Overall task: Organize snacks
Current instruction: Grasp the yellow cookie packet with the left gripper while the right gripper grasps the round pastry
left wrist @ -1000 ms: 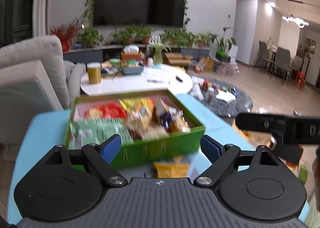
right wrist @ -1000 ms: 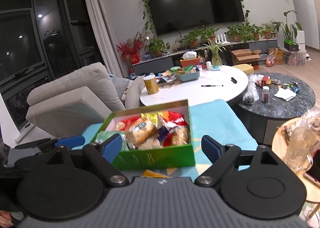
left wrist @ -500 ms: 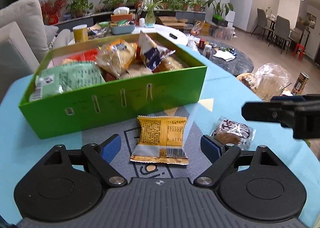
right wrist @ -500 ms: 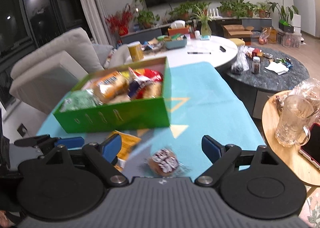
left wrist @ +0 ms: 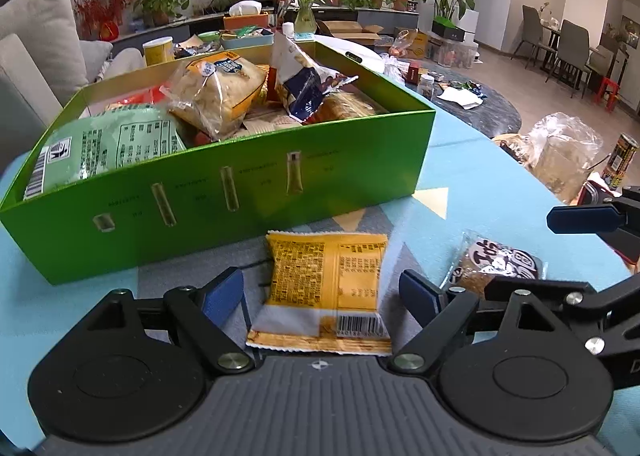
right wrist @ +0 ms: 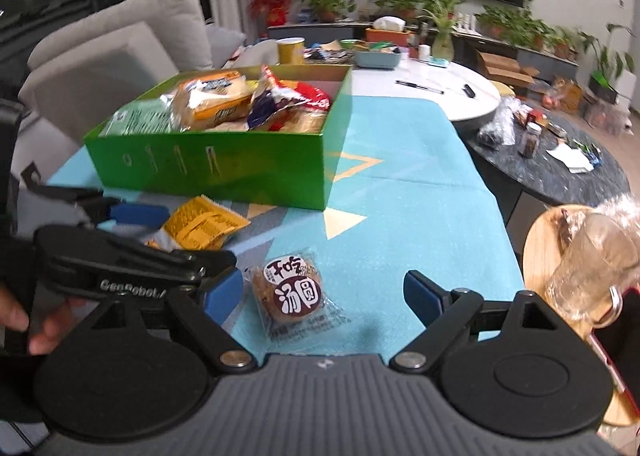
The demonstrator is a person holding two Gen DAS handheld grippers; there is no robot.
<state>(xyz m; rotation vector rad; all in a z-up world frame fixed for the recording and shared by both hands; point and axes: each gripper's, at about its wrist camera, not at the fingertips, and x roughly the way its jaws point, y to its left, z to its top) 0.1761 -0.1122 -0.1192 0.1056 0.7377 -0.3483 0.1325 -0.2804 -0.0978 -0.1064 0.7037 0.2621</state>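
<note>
A green box [left wrist: 224, 191] full of snack packets stands on the blue table mat; it also shows in the right wrist view [right wrist: 224, 159]. A yellow snack packet [left wrist: 324, 288] lies flat in front of the box, between the open fingers of my left gripper [left wrist: 322, 294]. A clear packet with a round brown cake [right wrist: 292, 292] lies to its right, between the open fingers of my right gripper [right wrist: 324, 296]. Both grippers are low over the mat and hold nothing. The left gripper shows in the right wrist view [right wrist: 132, 244], and the cake packet shows in the left wrist view [left wrist: 496, 268].
A round wooden side table [right wrist: 552, 256] with a glass mug [right wrist: 592, 264] stands right of the mat. A white round table [right wrist: 432, 91] and a dark round table [right wrist: 560, 171] are behind. A grey sofa [right wrist: 100, 55] is at the left.
Both grippers have tilted down and come lower and closer to the mat. The yellow packet and the cake packet now lie between their open fingers.
</note>
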